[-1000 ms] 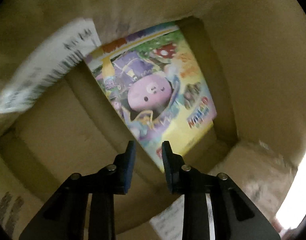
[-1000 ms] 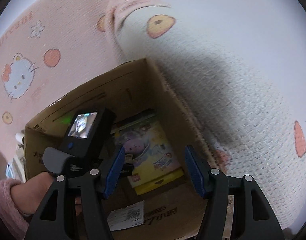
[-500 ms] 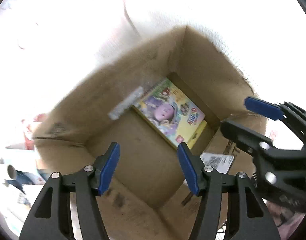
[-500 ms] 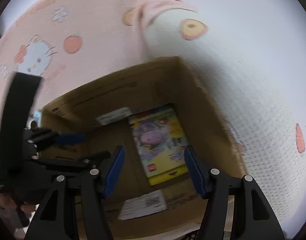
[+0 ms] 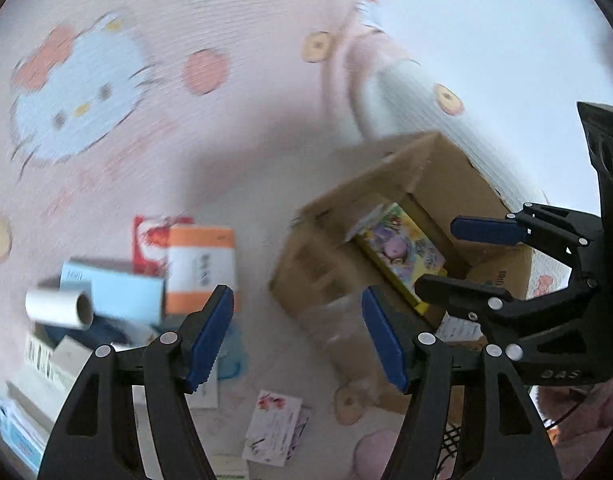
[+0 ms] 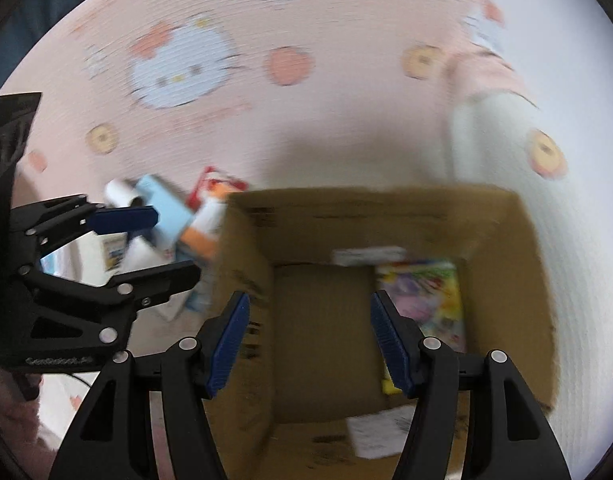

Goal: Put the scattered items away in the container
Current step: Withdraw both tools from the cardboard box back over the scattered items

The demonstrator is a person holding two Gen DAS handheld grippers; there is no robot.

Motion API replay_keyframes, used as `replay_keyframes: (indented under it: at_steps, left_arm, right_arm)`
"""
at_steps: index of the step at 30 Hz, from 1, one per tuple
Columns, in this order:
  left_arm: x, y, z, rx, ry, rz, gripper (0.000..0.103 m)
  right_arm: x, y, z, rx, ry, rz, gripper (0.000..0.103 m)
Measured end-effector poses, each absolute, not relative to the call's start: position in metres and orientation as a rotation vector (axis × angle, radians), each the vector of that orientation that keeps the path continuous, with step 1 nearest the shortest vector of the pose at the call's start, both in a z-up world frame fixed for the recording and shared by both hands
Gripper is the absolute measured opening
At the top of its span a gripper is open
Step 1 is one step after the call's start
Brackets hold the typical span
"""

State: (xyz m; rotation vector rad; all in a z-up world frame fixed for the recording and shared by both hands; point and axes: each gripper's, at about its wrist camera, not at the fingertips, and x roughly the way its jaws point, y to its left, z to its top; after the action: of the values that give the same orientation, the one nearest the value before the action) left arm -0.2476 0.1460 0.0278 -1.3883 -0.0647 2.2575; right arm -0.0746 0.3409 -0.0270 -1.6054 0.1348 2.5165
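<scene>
Cardboard box (image 6: 386,320) fills the lower centre of the right wrist view, under the right tongs (image 6: 310,340), which gape wide and empty above its open mouth. A colourful picture box (image 6: 426,300) lies flat along its right inner wall. The left tongs (image 5: 298,336), likewise wide open and holding nothing, hang over the pink cartoon-print sheet (image 5: 186,120), between the cardboard box at right and a heap at lower left: orange-and-white carton (image 5: 200,268), pale blue box (image 5: 118,292), white tube (image 5: 58,308).
</scene>
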Motion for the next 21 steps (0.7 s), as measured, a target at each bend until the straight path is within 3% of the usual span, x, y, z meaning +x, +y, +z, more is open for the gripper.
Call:
replay_keyframes:
  at_steps: [6, 12, 14, 16, 18, 21]
  left_arm:
    - [-0.24, 0.079, 0.011, -1.404, -0.193, 2.353, 0.07]
    - [-0.221, 0.023, -0.004, -1.434, -0.21, 2.456, 0.07]
    - [-0.211, 0.009, -0.011, -1.444, -0.215, 2.482, 0.07]
    - [-0.201, -0.005, -0.018, -1.439, -0.243, 2.522, 0.07]
    - [-0.192, -0.014, -0.025, -1.443, -0.279, 2.541, 0.07]
    - [-0.174, -0.02, -0.037, -1.459, -0.284, 2.529, 0.07]
  right_arm:
    - [-0.106, 0.291, -0.031, -1.633, 0.077, 2.67, 0.06]
    - [-0.122, 0.262, -0.039, -1.689, 0.015, 2.675, 0.061]
    - [-0.114, 0.258, -0.036, -1.589, 0.02, 2.71, 0.061]
    - [-0.1, 0.245, -0.033, -1.4, 0.006, 2.79, 0.065]
    - [-0.094, 0.233, -0.038, -1.332, 0.035, 2.839, 0.08]
    - [-0.095, 0.218, -0.054, -1.429, 0.211, 2.891, 0.08]
